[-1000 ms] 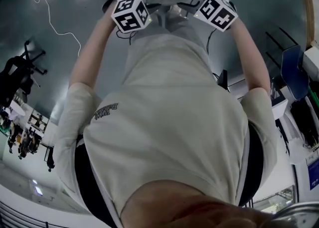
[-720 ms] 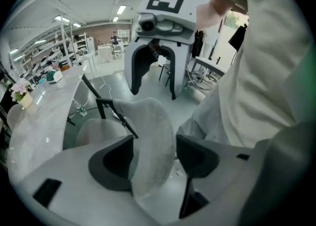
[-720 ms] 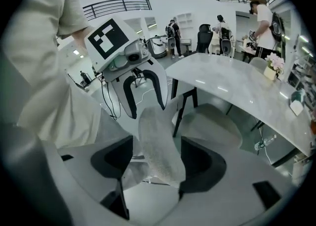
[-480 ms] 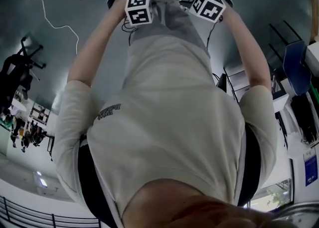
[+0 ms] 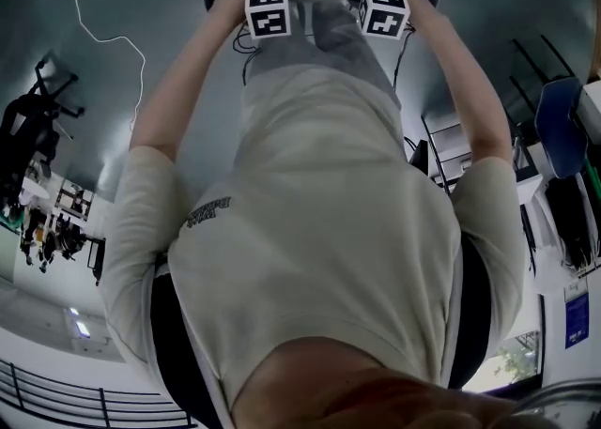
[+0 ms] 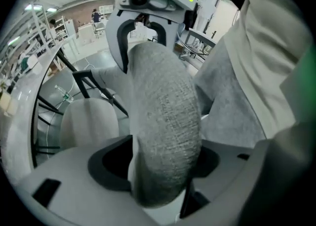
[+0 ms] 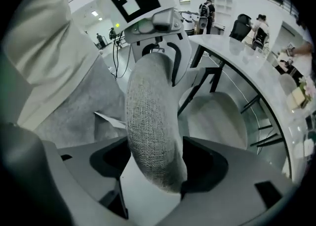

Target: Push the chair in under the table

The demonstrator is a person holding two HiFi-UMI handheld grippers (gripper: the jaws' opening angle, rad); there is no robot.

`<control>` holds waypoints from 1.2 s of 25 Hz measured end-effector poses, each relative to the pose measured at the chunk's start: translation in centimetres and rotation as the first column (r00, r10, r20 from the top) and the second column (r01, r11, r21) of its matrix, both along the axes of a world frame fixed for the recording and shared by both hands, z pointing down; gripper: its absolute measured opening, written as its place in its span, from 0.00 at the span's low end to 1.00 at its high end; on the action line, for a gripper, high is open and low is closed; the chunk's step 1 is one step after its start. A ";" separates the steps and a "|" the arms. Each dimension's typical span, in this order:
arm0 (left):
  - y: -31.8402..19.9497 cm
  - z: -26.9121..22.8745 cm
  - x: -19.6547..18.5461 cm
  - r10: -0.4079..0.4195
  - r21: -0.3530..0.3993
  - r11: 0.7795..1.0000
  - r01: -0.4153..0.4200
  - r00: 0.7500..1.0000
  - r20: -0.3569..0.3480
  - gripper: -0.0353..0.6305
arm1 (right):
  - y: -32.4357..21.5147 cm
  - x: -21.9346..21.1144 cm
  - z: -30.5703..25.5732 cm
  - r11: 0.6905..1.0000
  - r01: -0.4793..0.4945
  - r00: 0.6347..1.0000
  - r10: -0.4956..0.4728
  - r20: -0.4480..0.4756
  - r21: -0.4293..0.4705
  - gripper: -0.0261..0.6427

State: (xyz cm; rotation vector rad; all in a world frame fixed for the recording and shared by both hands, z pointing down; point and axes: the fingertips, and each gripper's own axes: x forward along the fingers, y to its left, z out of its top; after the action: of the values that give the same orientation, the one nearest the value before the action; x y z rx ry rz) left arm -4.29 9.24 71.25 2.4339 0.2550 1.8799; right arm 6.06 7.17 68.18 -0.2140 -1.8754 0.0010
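My left gripper (image 6: 163, 175) and right gripper (image 7: 155, 170) straddle the top of the chair (image 6: 165, 106) backrest. My jaws have just been opening and stand wide, with the grey padding between my fingers. The table (image 7: 256, 67) curves beyond the backrest.

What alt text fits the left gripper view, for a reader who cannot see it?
The left gripper straddles the top edge of a grey fabric chair back, with the right gripper straddling it farther along; both sets of jaws have just been opening. The chair's pale seat lies to the left beside a white table, the person's grey trousers to the right.
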 end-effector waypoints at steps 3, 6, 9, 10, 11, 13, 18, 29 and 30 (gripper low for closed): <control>0.2 0.6 0.1 -0.076 -0.072 0.995 0.074 0.997 -0.022 0.44 | 0.4 0.2 1.4 0.999 0.047 0.999 -0.047 -0.016 0.006 0.51; 0.3 0.9 0.0 -0.096 -0.090 0.992 0.094 0.995 -0.027 0.44 | 0.1 0.2 2.3 0.995 0.090 0.996 -0.089 -0.025 0.042 0.51; 0.5 1.0 0.2 -0.088 -0.105 0.991 0.084 0.996 -0.030 0.44 | -0.2 0.3 3.2 0.990 0.119 0.992 -0.116 -0.039 0.073 0.51; 0.6 0.9 0.2 -0.085 -0.109 0.991 0.081 0.996 -0.030 0.44 | -0.2 0.3 3.4 0.988 0.131 0.991 -0.128 -0.042 0.080 0.49; 0.6 0.9 0.3 -0.082 -0.109 0.991 0.078 0.996 -0.030 0.44 | -0.1 0.3 3.5 0.987 0.139 0.990 -0.136 -0.040 0.081 0.47; 0.6 1.0 0.2 -0.080 -0.104 0.992 0.077 0.996 -0.027 0.44 | -0.1 0.1 3.6 0.987 0.142 0.990 -0.141 -0.025 0.077 0.47; 0.1 1.0 0.1 -0.090 -0.068 0.994 0.088 0.996 -0.023 0.41 | -1.1 -0.1 3.3 0.974 0.149 0.989 -0.150 -0.005 0.168 0.31; -1.5 0.6 0.0 -0.144 0.020 0.989 0.144 0.990 -0.003 0.31 | -2.6 -0.2 2.3 0.979 0.095 0.992 -0.108 0.065 0.181 0.22; -1.8 0.7 0.2 -0.152 0.031 0.988 0.152 0.988 -0.004 0.31 | -2.9 0.0 2.4 0.979 0.091 0.992 -0.105 0.068 0.182 0.22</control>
State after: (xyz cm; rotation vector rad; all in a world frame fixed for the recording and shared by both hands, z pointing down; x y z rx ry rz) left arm -4.13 7.43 71.94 2.3989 0.0393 1.8309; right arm 6.05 4.23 70.57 -0.1843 -1.9273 -0.2458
